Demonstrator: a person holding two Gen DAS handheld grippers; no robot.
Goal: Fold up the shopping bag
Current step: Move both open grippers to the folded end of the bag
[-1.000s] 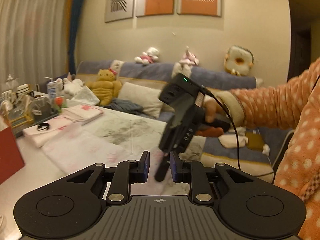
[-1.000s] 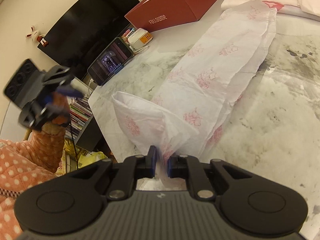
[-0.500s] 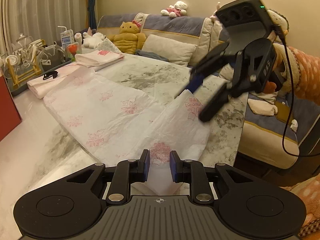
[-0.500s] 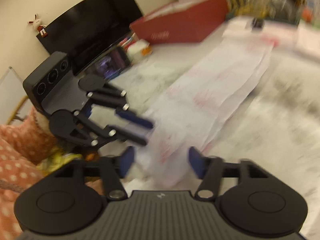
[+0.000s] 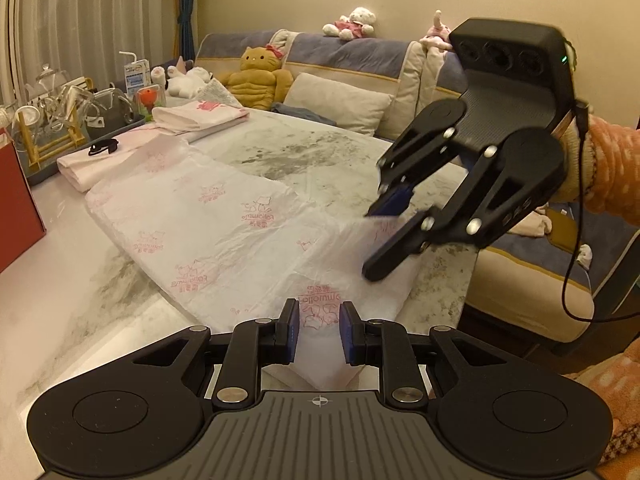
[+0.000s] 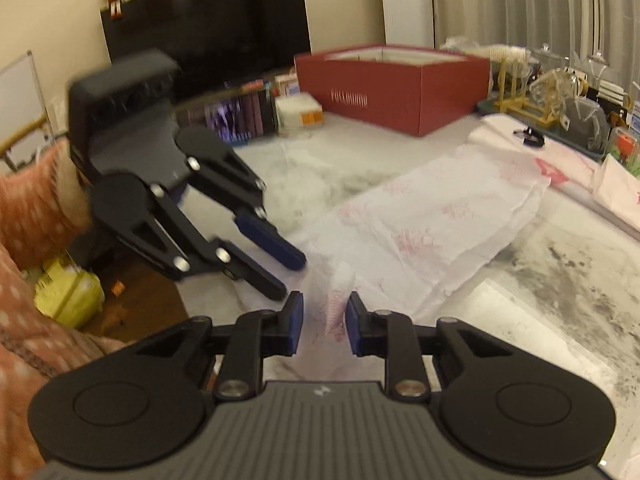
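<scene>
A white shopping bag (image 5: 224, 232) with pink prints lies flattened lengthwise on the marble table (image 5: 320, 160). Its near end sits by the table's edge, where both grippers meet. My left gripper (image 5: 319, 336) hovers low over that end, jaws a little apart, with the bag showing in the gap but not pinched. In the right wrist view the left gripper (image 6: 289, 276) stands to the left with its tips at the bag's edge. My right gripper (image 6: 322, 320) has a raised fold of the bag (image 6: 432, 232) between its pads. Its jaws are closing, with a gap still showing. From the left wrist view, the right gripper (image 5: 369, 243) straddles the bag's corner.
A red box (image 6: 400, 92) stands at the table's far side, beside a tray of glassware (image 5: 60, 120). Folded white bags (image 5: 200, 114) and a black clip (image 5: 103, 146) lie beyond the bag. A sofa (image 5: 360, 64) with plush toys runs along the table. A sleeve (image 5: 612, 176) enters at right.
The right gripper let go of the bag's corner, opened wide, rolled and shifted sideways, and its jaws have narrowed again around the bag's end. The left gripper tipped down and sank to the bag.
</scene>
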